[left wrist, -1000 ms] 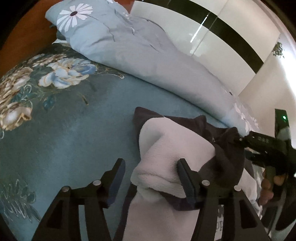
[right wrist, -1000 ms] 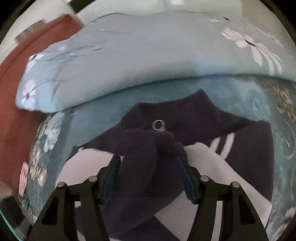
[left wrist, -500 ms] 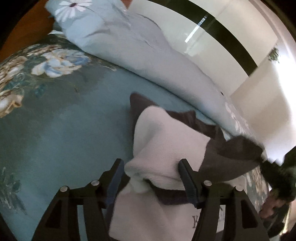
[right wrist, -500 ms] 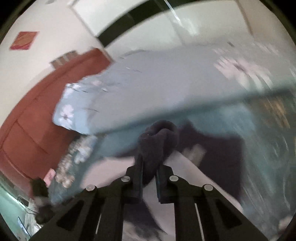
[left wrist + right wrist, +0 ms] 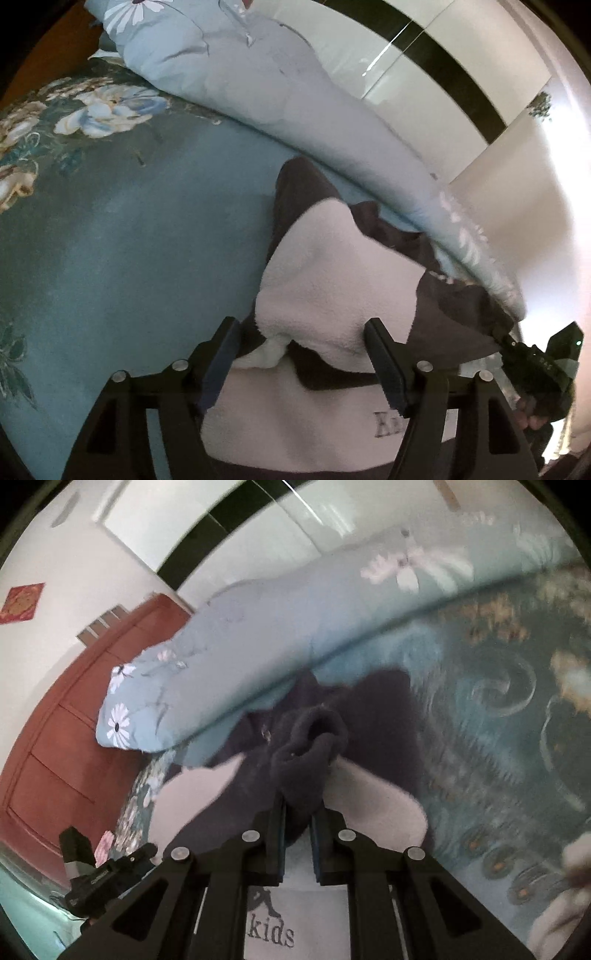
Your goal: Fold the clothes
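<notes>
A fleece garment in pale pink (image 5: 325,280) and dark navy lies on a teal floral bedspread (image 5: 122,236). My left gripper (image 5: 303,354) is open, its fingers on either side of a raised pink fold. My right gripper (image 5: 298,812) is shut on a bunched navy fold of the garment (image 5: 310,746) and holds it lifted. The right gripper also shows at the right edge of the left wrist view (image 5: 532,362). The left gripper shows at the lower left of the right wrist view (image 5: 107,875). The garment's front carries the word "kids" (image 5: 273,934).
A rolled light-blue duvet with white daisies (image 5: 266,92) (image 5: 258,635) lies along the far side of the garment. A red-brown wooden headboard (image 5: 62,723) stands to the left. White wardrobe doors with a black stripe (image 5: 436,55) are behind the bed.
My right gripper has closed on the navy fold and lifted it up and to the right. My left gripper has stayed open around the pink fold, which has been pulled tauter.
</notes>
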A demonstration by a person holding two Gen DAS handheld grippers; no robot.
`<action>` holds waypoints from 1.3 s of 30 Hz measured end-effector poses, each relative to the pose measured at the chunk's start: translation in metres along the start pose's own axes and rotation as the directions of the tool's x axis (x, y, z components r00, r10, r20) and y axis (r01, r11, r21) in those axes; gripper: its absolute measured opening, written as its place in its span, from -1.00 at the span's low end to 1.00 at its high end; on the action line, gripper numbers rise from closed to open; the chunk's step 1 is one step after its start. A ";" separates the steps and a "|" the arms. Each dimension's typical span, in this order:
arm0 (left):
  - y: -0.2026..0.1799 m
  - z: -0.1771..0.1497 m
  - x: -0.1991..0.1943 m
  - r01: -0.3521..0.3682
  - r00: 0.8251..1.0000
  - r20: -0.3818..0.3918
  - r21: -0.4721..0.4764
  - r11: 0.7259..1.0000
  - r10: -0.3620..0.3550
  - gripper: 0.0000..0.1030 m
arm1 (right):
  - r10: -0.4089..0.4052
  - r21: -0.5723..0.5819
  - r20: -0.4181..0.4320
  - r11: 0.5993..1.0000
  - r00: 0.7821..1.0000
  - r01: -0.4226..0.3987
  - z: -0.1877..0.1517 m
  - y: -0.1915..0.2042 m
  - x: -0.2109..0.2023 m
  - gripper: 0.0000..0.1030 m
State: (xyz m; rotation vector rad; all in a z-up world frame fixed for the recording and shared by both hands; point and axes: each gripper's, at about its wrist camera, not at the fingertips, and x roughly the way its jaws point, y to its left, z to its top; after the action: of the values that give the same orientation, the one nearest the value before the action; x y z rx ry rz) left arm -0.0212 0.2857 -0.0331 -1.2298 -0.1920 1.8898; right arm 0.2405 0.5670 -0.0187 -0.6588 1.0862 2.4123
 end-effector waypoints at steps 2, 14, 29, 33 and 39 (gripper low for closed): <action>0.003 0.002 -0.003 0.012 1.000 0.012 -0.022 1.000 -0.012 0.42 | 0.003 0.009 0.035 1.000 0.999 -0.003 0.005 -0.004 -0.012 -0.78; -0.002 0.015 -0.019 -0.071 0.997 0.013 0.038 0.997 0.071 0.42 | -0.078 0.052 -0.123 0.995 0.989 0.085 0.003 -0.037 -0.007 -0.46; -0.060 0.025 0.054 -0.027 0.997 -0.067 0.301 0.953 0.049 0.42 | -0.244 -0.271 -0.124 0.941 0.962 0.204 0.008 0.018 0.038 -0.22; -0.058 0.022 0.044 -0.008 0.997 -0.072 0.293 0.956 0.030 0.42 | -0.217 -0.222 -0.149 0.958 0.965 0.181 0.009 0.007 0.042 -0.22; -0.060 0.021 -0.010 0.085 0.995 -0.061 0.206 0.975 -0.073 0.42 | -0.162 -0.165 -0.112 0.976 0.980 0.142 0.009 0.014 0.002 -0.22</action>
State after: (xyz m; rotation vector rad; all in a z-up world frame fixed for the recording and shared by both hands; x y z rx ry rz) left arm -0.0026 0.3219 0.0160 -1.1123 -0.0133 1.7580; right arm 0.2293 0.5657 -0.0068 -0.9223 0.8639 2.3654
